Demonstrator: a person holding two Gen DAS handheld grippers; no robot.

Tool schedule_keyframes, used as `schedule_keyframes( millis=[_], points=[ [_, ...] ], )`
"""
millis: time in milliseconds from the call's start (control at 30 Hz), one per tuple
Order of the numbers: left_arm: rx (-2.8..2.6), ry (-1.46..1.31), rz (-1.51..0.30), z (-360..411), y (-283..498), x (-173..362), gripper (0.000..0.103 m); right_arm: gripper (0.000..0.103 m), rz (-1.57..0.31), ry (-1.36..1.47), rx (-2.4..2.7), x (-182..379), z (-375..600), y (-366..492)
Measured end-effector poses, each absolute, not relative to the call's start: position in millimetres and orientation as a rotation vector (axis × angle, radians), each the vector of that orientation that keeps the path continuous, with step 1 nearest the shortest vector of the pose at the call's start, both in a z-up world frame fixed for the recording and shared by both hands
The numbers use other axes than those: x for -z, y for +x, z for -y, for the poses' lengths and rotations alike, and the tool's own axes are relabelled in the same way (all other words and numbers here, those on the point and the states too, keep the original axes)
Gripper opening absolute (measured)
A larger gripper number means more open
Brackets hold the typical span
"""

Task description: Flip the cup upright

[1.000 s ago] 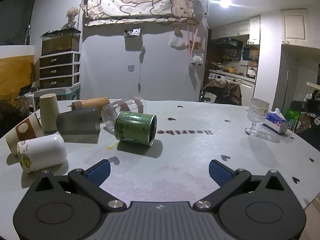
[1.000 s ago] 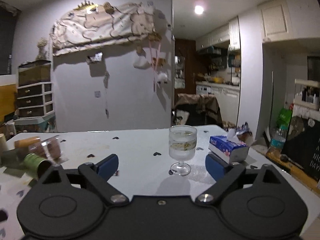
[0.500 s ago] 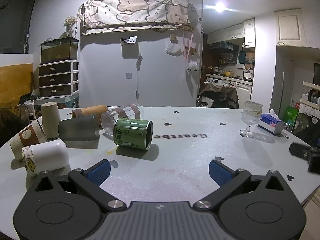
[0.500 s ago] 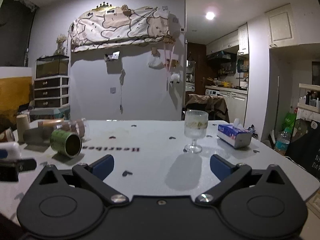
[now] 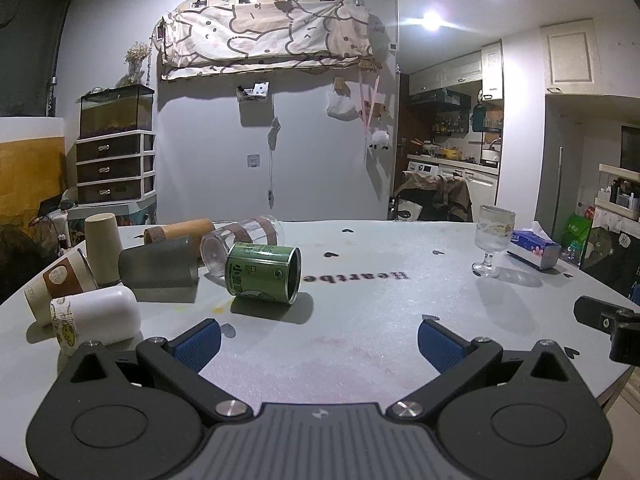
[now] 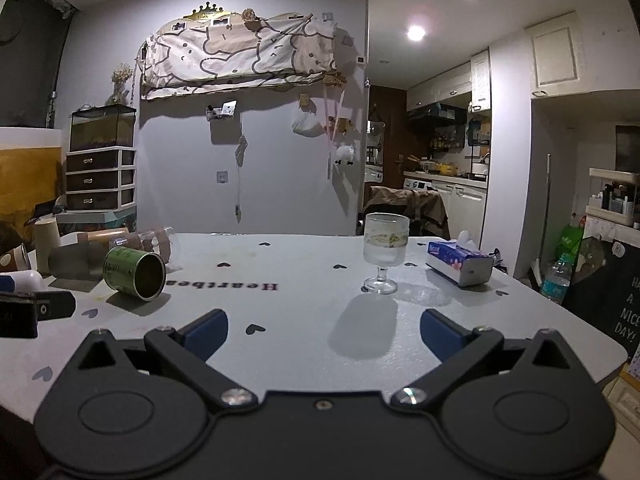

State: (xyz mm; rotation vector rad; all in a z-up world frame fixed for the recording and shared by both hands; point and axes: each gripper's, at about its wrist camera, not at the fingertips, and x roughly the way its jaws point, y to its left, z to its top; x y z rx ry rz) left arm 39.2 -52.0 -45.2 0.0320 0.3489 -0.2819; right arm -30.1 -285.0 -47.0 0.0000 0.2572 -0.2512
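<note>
A green tin cup (image 5: 262, 271) lies on its side on the grey table (image 5: 360, 344), its mouth turned right; it also shows in the right wrist view (image 6: 135, 272). My left gripper (image 5: 318, 344) is open and empty, low over the table, short of the green cup. My right gripper (image 6: 323, 334) is open and empty, short of an upright stemmed glass (image 6: 385, 254). The glass also shows in the left wrist view (image 5: 493, 240). A tip of the right gripper shows at the left view's right edge (image 5: 608, 328).
Several more cups lie tipped at the table's left: a clear one (image 5: 240, 240), a grey one (image 5: 158, 268), a brown one (image 5: 180, 231), a white one (image 5: 96, 318). A beige cup (image 5: 102, 246) stands inverted. A tissue box (image 6: 458, 263) lies at the right.
Both grippers have drawn back from the table, so the cups and the glass look smaller and farther. Each gripper now shows at the edge of the other's view. Nothing on the table has moved.
</note>
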Motion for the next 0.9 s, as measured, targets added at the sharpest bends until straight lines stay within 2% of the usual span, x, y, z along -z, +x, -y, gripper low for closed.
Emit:
schedule_keyframes(
  millis=[900],
  points=[
    [0.284,0.034,-0.349,51.4,36.2,44.8,0.103,0.103,-0.276,0.001,0.252,48.4,282.6,-28.5]
  ],
)
